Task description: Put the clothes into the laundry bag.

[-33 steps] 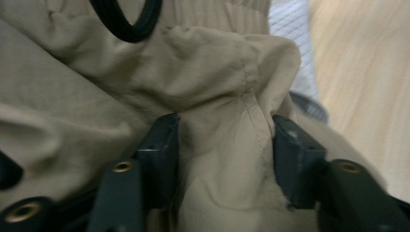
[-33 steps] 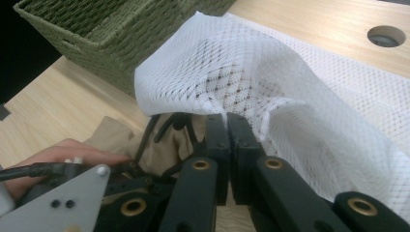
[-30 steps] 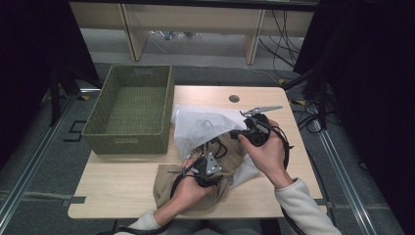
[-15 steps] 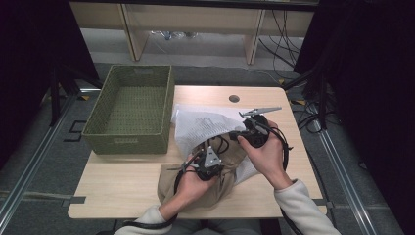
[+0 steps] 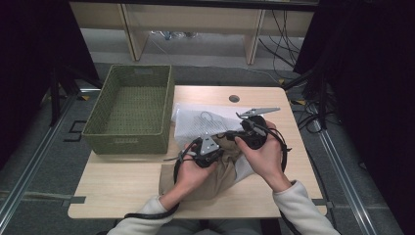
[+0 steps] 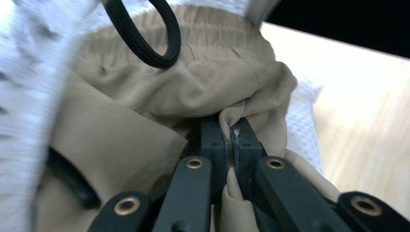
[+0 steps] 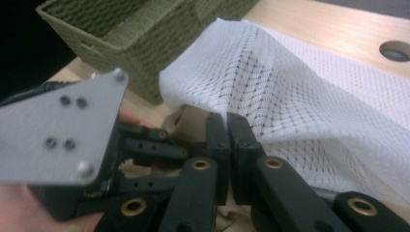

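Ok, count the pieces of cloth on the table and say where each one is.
2. The white mesh bag lies beside the green basket; the tan garment sits partly inside it, nearer the person. More could be hidden inside.

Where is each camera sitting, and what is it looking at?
High view: above the person's side, looking forward and down at the light wooden table, green woven basket, both forearms and hands.
Left gripper view: on the left gripper, looking along its black jaws, shut on tan fabric garment.
Right gripper view: on the right gripper, looking along its jaws at white mesh laundry bag, basket and left gripper's grey plate.
All three views share the mesh bag and the tan garment.
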A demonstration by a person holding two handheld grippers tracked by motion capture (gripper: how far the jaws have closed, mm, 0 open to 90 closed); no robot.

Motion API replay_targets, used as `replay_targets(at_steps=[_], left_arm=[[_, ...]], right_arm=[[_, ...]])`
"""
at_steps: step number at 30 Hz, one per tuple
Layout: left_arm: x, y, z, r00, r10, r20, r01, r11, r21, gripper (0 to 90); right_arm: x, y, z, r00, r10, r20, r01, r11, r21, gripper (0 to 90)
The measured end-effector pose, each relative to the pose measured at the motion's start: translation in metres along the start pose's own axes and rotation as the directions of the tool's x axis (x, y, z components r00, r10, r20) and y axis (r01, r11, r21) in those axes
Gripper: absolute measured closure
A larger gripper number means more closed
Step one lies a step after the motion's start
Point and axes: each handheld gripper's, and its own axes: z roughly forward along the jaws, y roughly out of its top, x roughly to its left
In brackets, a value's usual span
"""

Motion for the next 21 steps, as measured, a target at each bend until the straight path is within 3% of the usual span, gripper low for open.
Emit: replay_targets(at_steps=[1,6,7,11,13,17,18,19,21], left_arm=[[0.003,0.005,-0.004,0.9997,-0.009,-0.022,0.008,0.9996,-0.026,86.6],[0.009,0.020,-0.019,0.9986,-0.015,-0.051,0.011,0.9960,-0.089,86.6],[0.009,0.023,-0.022,0.9985,-0.020,-0.051,0.015,0.9948,-0.101,86.6],[0.009,0.033,-0.030,0.9979,-0.011,-0.064,0.002,0.9912,-0.132,86.6],[0.010,0.034,-0.030,0.9976,-0.005,-0.069,-0.004,0.9906,-0.137,86.6],[0.020,0.029,-0.017,0.9959,0.005,-0.090,-0.014,0.9938,-0.110,86.5],[0.022,0.026,-0.012,0.9954,-0.016,-0.094,0.007,0.9958,-0.091,86.4],[0.025,0.023,-0.006,0.9940,-0.006,-0.110,-0.002,0.9976,-0.069,86.4],[0.031,0.016,0.004,0.9918,-0.022,-0.126,0.017,0.9990,-0.042,86.3]], right_arm=[[0.001,0.002,-0.003,0.9997,-0.023,-0.006,0.022,1.000,-0.022,89.8],[0.006,0.005,-0.012,0.9998,-0.017,-0.005,0.017,0.998,-0.054,89.9],[0.005,0.006,-0.013,0.9993,-0.036,-0.011,0.035,0.998,-0.054,89.9],[0.008,0.007,-0.014,0.9985,-0.053,-0.017,0.051,0.996,-0.074,89.9],[0.010,0.007,-0.016,0.9992,-0.039,-0.012,0.038,0.997,-0.071,89.8],[0.008,0.007,-0.015,0.9993,-0.036,-0.007,0.035,0.996,-0.077,89.8],[0.005,0.007,-0.013,0.9996,-0.027,-0.004,0.027,0.997,-0.072,89.8],[0.003,0.007,-0.011,0.9999,-0.015,-0.004,0.014,0.998,-0.065,89.8],[-0.001,0.006,-0.007,0.9995,-0.029,0.009,0.029,0.998,-0.058,89.9]])
